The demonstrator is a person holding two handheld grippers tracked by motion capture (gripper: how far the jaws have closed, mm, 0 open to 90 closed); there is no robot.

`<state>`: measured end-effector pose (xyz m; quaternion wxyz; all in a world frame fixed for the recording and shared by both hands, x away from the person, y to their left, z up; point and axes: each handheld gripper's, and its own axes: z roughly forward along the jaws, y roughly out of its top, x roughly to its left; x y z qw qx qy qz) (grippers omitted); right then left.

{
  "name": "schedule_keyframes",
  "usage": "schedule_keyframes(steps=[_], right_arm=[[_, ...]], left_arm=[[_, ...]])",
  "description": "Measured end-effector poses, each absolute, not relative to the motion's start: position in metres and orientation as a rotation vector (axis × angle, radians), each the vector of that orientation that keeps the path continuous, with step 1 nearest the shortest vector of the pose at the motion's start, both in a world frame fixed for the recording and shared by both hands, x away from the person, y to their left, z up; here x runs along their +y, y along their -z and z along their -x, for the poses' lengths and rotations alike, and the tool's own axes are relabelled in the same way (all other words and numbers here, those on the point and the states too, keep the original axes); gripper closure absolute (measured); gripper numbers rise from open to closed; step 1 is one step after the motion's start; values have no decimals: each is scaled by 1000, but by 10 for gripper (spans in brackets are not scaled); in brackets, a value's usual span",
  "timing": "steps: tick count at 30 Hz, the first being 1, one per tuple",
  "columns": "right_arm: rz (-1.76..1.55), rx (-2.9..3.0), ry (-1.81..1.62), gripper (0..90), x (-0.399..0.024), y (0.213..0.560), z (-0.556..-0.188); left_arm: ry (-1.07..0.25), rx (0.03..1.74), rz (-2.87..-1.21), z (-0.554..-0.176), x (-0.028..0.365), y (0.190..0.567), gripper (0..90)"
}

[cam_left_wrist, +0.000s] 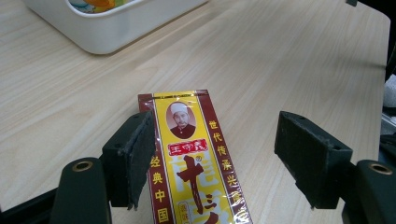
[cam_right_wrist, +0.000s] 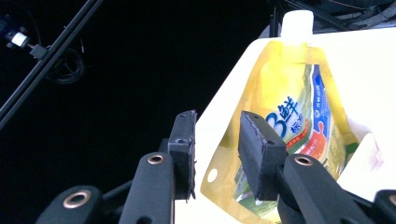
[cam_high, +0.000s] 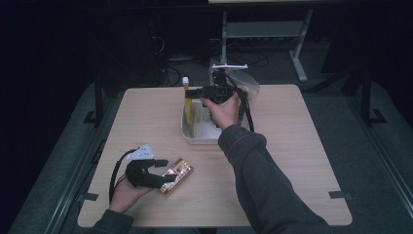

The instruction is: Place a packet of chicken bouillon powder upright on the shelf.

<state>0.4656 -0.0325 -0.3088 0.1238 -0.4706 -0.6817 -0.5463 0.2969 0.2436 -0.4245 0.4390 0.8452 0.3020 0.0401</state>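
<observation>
A flat red and yellow packet (cam_left_wrist: 187, 154) with a printed portrait lies on the wooden table (cam_high: 292, 146) near its front left. My left gripper (cam_left_wrist: 215, 130) stands open around the packet (cam_high: 178, 174): the left pad (cam_left_wrist: 137, 154) is at its edge and the right pad stands well clear. At the back of the table a yellow spouted pouch (cam_right_wrist: 289, 93) stands upright in a white bin (cam_high: 199, 138). My right gripper (cam_right_wrist: 217, 121) is open at the pouch's edge, its pads not pressing on it. In the high view the right gripper (cam_high: 192, 92) reaches to the pouch (cam_high: 187, 105) from the right.
A clear plastic bag (cam_high: 246, 80) sits just behind the bin. The bin's corner (cam_left_wrist: 107, 32) lies ahead of the left gripper. Beyond the table's far edge stand a metal frame (cam_high: 302, 53) and cables on a dark floor.
</observation>
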Motion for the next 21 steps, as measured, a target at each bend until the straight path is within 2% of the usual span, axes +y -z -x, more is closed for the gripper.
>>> schedule_keyframes(steps=[21], right_arm=[[1278, -1961, 1593, 552, -38, 304, -450]], left_arm=[[-111, 753, -2108, -298, 248, 427, 272]])
